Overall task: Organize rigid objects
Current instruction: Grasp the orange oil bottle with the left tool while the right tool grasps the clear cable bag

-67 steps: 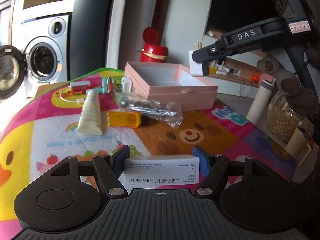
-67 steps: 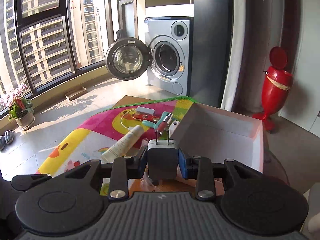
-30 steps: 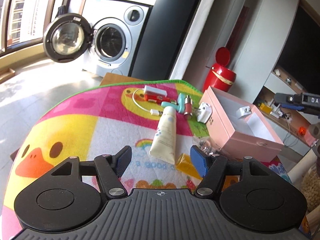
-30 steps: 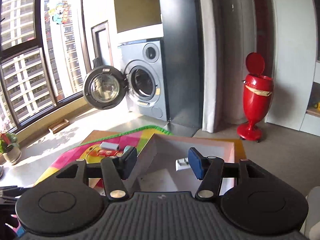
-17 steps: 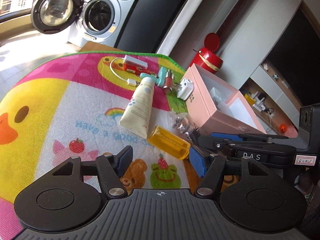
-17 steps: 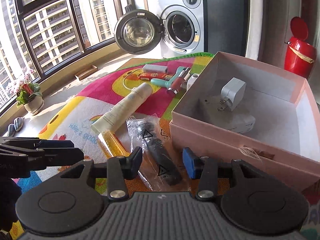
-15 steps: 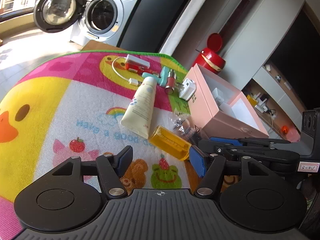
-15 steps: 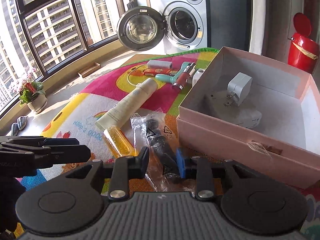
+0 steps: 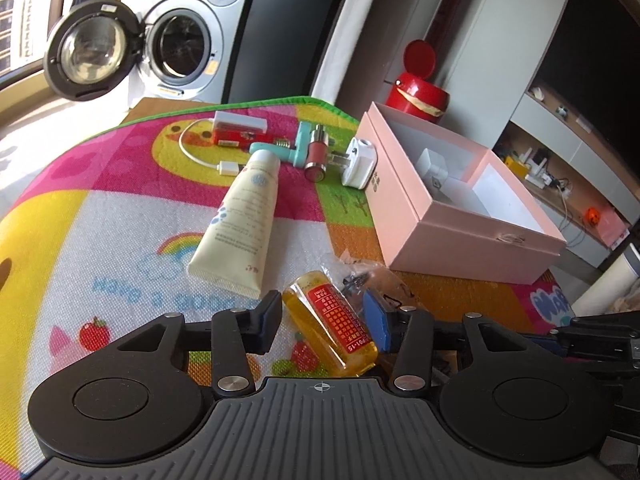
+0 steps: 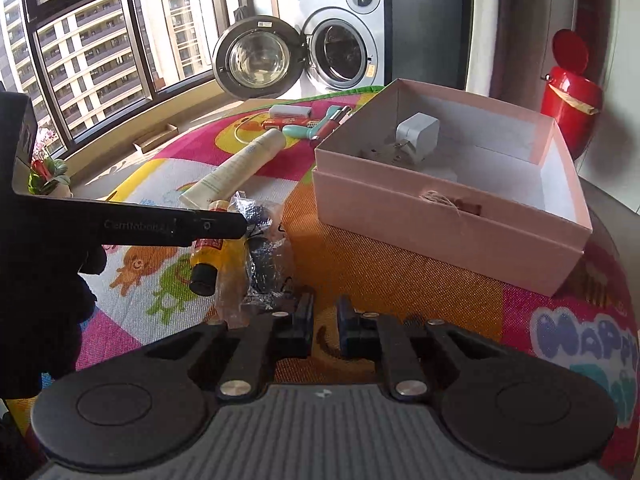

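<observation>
A small amber bottle with a red label (image 9: 334, 318) lies on the play mat between the open fingers of my left gripper (image 9: 326, 318); neither pad clearly touches it. It also shows in the right wrist view (image 10: 212, 258) under the left gripper's finger. My right gripper (image 10: 325, 322) hangs low over the mat with its fingers nearly together and nothing between them. The open pink box (image 9: 460, 236) (image 10: 452, 220) holds a white charger (image 10: 418, 134) and a flat white box. A clear bag with dark parts (image 10: 262, 256) lies beside the bottle.
On the mat (image 9: 100, 240) lie a cream tube (image 9: 240, 224), a white plug (image 9: 360, 158), a teal and red tool (image 9: 308, 148) and a red and white box with a cable (image 9: 236, 130). A washing machine (image 9: 176, 40) and a red bin (image 9: 418, 84) stand behind.
My left gripper moved forward and down so its fingers stand around the amber bottle. My right gripper narrowed and drew back from the bag, having earlier left the white charger in the pink box.
</observation>
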A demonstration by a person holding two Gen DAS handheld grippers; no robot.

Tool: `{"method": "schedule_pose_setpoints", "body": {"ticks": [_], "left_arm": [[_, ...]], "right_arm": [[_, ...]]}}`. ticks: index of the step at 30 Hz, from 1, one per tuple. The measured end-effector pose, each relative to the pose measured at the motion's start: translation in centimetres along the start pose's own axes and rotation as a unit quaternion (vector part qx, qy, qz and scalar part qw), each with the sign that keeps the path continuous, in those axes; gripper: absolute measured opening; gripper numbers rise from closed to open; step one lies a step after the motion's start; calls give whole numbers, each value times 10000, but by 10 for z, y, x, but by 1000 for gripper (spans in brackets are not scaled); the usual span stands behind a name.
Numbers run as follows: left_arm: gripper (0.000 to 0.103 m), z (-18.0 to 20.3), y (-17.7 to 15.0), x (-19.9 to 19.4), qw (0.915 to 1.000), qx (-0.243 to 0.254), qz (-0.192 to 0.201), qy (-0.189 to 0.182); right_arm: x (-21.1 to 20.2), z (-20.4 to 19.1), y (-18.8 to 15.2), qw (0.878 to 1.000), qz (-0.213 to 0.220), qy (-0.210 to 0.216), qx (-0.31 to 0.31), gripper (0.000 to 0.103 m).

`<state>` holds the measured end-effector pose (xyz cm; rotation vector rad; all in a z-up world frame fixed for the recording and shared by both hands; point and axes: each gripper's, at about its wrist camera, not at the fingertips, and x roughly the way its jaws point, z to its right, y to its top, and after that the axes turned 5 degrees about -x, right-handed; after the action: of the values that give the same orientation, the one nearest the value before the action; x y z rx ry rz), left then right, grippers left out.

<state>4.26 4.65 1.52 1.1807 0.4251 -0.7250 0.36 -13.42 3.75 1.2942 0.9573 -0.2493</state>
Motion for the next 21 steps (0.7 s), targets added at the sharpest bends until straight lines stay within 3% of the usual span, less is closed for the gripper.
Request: {"method": "schedule_pose_setpoints", "body": {"ticks": [4,7,9,12,13,15,21], "left_arm": [[41,-4,-1,-11,9994,306,-79,149],[41,-9,-2,-21,9978,484,-83,452],[41,-15,0,-24,9980,419,-113,470],[40,-20,2,-22,9994,94,-157,279],[41,-21,2,-21,9997,-11,-158,208],[41,-20,3,-16,9997,-139,-155,129],[42,0,7,8,9998,-32,-163,116]], "right_arm": [[3,3,1,10000,65,12,-65,13],[4,-2,8,9991,269,209,-254,28],[10,-4,14,9983,377,287,-325,38],[23,-3,20,9982,290,462,-242,38],[28,-2,20,9981,181,574,-162,36],[32,-2,17,9975,4,698,-114,11],[11,5,-7,9992,31,380,82,7]]}}
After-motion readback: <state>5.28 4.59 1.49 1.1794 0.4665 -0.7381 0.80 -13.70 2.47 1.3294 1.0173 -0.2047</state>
